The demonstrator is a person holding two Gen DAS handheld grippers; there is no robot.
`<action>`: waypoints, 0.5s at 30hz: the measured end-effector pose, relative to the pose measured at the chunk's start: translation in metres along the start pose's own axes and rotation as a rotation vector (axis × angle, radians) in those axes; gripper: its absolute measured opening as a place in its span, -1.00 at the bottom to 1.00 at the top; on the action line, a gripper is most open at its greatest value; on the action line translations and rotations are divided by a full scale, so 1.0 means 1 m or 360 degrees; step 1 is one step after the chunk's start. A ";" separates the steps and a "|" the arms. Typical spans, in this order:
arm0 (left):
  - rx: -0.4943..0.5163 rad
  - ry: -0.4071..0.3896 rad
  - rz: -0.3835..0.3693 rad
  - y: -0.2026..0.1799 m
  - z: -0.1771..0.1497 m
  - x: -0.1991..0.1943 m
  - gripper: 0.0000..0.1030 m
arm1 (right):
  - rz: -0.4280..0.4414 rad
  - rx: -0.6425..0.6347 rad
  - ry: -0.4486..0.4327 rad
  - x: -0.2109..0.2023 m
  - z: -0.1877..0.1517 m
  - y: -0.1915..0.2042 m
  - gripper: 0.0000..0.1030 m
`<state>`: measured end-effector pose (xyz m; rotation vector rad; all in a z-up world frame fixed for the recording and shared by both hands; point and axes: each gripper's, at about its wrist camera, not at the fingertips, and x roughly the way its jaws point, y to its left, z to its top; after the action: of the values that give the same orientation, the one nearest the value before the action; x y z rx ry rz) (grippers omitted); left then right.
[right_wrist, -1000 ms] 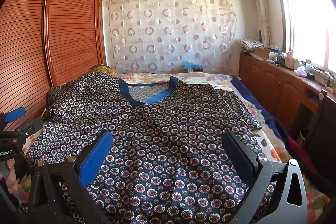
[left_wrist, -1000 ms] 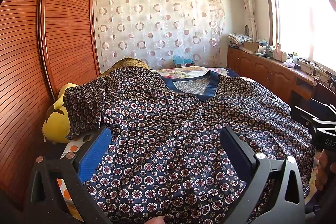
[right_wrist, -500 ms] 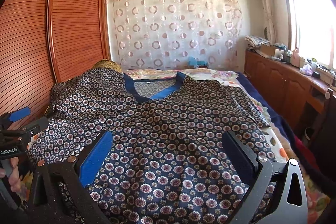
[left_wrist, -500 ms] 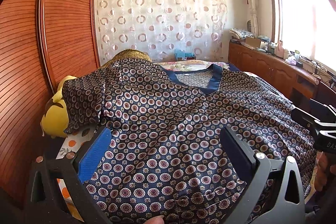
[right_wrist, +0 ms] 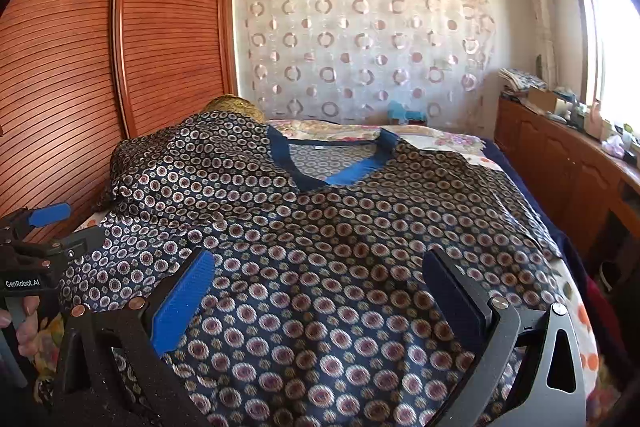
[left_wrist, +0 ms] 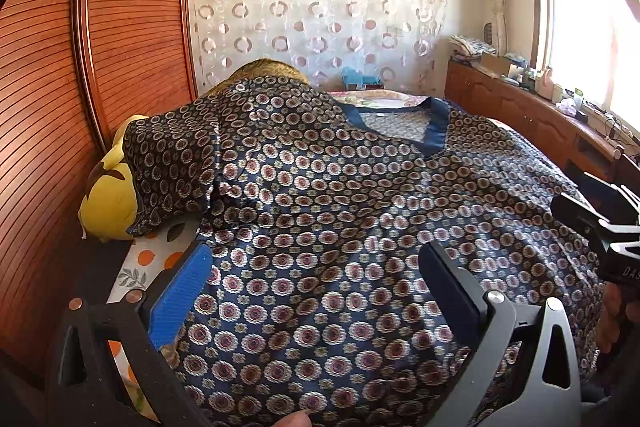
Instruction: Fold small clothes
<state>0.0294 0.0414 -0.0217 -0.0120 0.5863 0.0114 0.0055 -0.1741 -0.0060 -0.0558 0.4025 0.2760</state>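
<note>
1 shirt (left_wrist: 340, 227) of glossy, satiny navy cloth, printed all over with small round medallions, lies spread front-up across the bed (right_wrist: 452, 141), its plain blue v-neck band (right_wrist: 352, 171) toward the far end. the cloth is rumpled into soft ridges, and the sleeve on the wardrobe side drapes over 1 yellow plush toy (left_wrist: 106, 203).

2 grippers are in view. the left gripper (left_wrist: 316, 291) hovers over the shirt's near hem with its jaws spread wide and nothing between them; 1 ribbed blue pad (left_wrist: 182, 299) faces a dark one. the right gripper (right_wrist: 320, 297) is likewise wide open and holds nothing, above the shirt's lower half.

beside the shirt stands a slatted reddish wooden wardrobe (left_wrist: 120, 27). beyond the collar hangs a sheer curtain (right_wrist: 360, 47) with ring shapes. a low wooden cabinet (right_wrist: 560, 163) runs under the window.
</note>
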 end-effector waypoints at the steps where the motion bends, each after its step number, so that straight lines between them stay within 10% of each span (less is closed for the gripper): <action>1: 0.0003 0.0007 0.0006 0.003 0.001 0.002 1.00 | 0.0007 -0.0008 0.0001 0.003 0.002 0.003 1.00; 15: 0.0001 0.0050 0.0090 0.056 0.028 0.034 1.00 | 0.0136 -0.0093 0.0099 0.053 0.039 0.014 1.00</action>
<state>0.0718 0.0982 -0.0177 0.0048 0.6178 0.0661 0.0630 -0.1430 0.0092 -0.1048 0.4595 0.3712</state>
